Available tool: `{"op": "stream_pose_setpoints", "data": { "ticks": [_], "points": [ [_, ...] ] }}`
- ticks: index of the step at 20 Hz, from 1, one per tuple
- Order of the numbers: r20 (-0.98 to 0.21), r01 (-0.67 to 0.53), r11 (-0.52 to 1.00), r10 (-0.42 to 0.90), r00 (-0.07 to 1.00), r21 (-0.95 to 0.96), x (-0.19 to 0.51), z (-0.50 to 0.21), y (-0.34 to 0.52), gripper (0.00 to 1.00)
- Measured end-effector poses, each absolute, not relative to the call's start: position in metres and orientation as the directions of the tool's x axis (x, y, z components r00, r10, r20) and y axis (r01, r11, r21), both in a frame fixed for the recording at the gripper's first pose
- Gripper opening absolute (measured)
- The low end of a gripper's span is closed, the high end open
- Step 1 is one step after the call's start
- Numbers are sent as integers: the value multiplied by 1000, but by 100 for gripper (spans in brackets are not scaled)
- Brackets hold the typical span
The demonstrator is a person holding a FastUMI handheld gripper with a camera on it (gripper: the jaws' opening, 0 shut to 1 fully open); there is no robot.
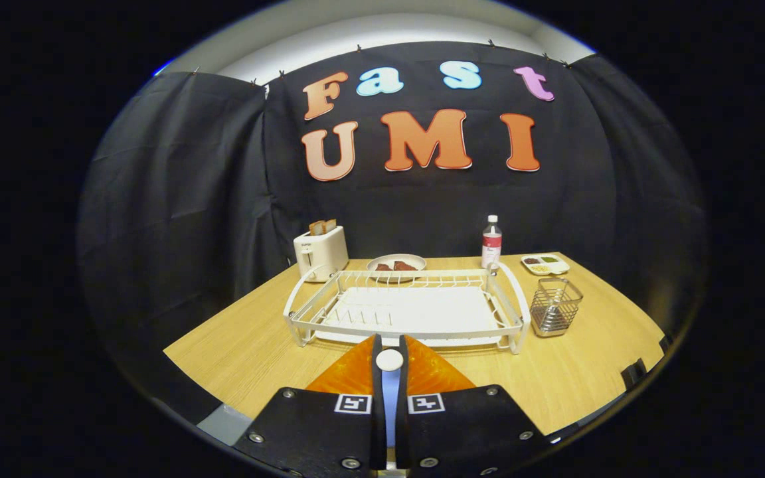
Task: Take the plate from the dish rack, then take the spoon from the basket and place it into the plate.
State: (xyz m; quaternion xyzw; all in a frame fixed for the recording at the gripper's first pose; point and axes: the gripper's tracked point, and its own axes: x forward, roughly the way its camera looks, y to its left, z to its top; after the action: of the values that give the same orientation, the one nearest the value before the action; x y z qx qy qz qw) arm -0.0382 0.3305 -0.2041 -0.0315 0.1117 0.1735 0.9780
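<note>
The gripper (389,352) clamps a spoon (389,372) between its jaws at lower centre, just before the empty dish rack (409,309); the wire basket (555,307) stands right.

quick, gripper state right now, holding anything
Gripper: closed on the spoon, whose handle runs between the two fingers with its round end at the tips, just short of the dish rack.

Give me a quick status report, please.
Gripper fingers near shut, thin white-tipped item between them, possibly the spoon. Dish rack just ahead, no plate standing in it. Basket beside its right end.
</note>
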Motion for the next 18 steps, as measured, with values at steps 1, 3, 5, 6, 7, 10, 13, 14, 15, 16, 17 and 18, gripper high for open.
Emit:
{"op": "stream_pose_setpoints", "data": {
  "ticks": [1,3,5,6,7,10,13,14,15,16,17,18],
  "points": [
    [-237,-359,933,344,909,-22,-37,-214,336,6],
    [-259,-376,926,358,897,-23,-30,-234,345,5],
    [-281,-393,919,374,884,-12,-25,-251,352,5],
    [-291,-396,918,375,880,-14,-27,-257,351,5],
    [-278,-401,916,382,882,-15,-27,-254,352,5],
    [-305,-400,916,379,874,-10,-30,-261,352,10],
    [-321,-389,921,362,875,-20,-37,-256,344,15],
    [-318,-367,930,341,885,-24,-38,-249,336,33],
    [-308,-359,933,335,890,-22,-37,-243,332,51],
    [-304,-345,938,323,896,-21,-36,-237,327,69],
    [-303,-331,943,310,901,-21,-35,-232,322,72],
    [-300,-316,948,294,908,-26,-33,-224,316,79]
  ]
}}
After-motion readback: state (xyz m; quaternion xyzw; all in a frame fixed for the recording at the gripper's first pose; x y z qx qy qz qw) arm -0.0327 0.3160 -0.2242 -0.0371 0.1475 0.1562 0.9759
